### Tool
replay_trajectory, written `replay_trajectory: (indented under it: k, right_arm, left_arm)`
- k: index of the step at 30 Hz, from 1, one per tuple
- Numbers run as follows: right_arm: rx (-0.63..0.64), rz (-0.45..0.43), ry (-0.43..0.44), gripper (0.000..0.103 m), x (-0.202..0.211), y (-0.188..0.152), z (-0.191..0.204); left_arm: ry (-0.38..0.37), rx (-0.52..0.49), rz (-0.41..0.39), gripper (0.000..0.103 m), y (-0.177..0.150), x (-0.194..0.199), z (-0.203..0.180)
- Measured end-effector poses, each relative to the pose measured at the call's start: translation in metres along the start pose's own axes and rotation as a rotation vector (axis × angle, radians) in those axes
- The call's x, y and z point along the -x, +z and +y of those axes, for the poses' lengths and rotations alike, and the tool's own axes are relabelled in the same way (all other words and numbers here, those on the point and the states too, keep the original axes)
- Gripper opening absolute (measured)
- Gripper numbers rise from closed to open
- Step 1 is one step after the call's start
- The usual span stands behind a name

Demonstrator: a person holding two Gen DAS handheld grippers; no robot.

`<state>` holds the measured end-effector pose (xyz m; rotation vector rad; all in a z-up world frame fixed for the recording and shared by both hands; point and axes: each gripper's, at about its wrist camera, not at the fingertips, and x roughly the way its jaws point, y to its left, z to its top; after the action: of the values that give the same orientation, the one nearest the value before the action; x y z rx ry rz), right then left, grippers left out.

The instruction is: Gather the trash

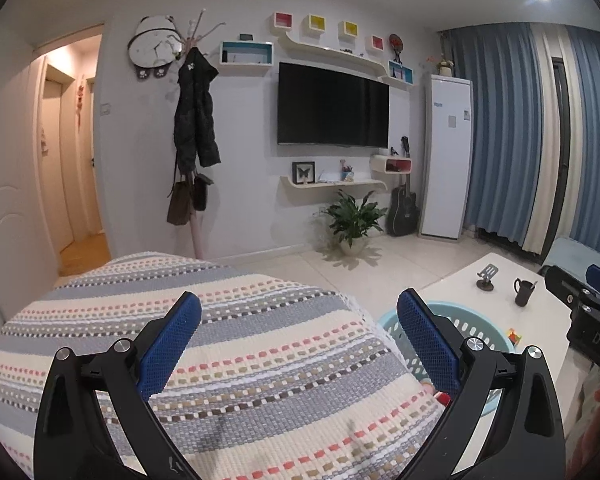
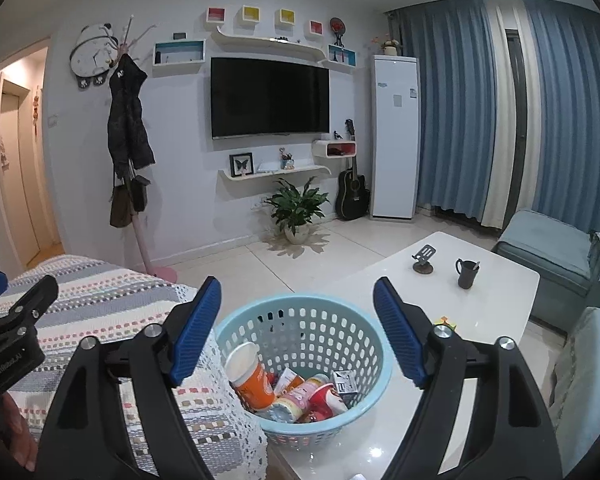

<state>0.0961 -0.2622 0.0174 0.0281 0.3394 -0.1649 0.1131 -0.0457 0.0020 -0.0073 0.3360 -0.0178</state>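
Note:
A light blue perforated basket [image 2: 312, 316] stands on the white coffee table [image 2: 492, 304]. It holds trash: an orange cup [image 2: 252, 376], a pink cup [image 2: 300, 396], a red cup [image 2: 327, 398] and a small box [image 2: 346, 381]. My right gripper [image 2: 298, 302] is open and empty, hovering above the basket's near side. My left gripper [image 1: 300, 312] is open and empty above a striped woven cloth [image 1: 204, 344]. The basket's rim [image 1: 472, 320] shows behind its right finger.
A black mug [image 2: 466, 273], a phone stand [image 2: 423, 260] and a small colourful cube [image 2: 446, 322] sit on the table. A potted plant [image 2: 296, 208], coat rack [image 2: 130, 140], guitar and tall white unit stand by the far wall. Blue sofa seats [image 2: 548, 256] are at right.

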Motion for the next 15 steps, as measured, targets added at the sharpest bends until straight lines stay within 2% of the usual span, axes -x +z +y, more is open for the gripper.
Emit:
replay_trajectory:
  k: [5, 15]
  right_arm:
    - [-0.009, 0.038, 0.012, 0.080, -0.007, -0.006, -0.003]
    - [-0.025, 0.052, 0.013, 0.085, -0.010, -0.007, -0.007]
  left_arm:
    - [0.001, 0.025, 0.014, 0.095, -0.002, -0.004, 0.008]
    - [-0.009, 0.046, 0.033, 0.095, -0.002, -0.005, 0.013]
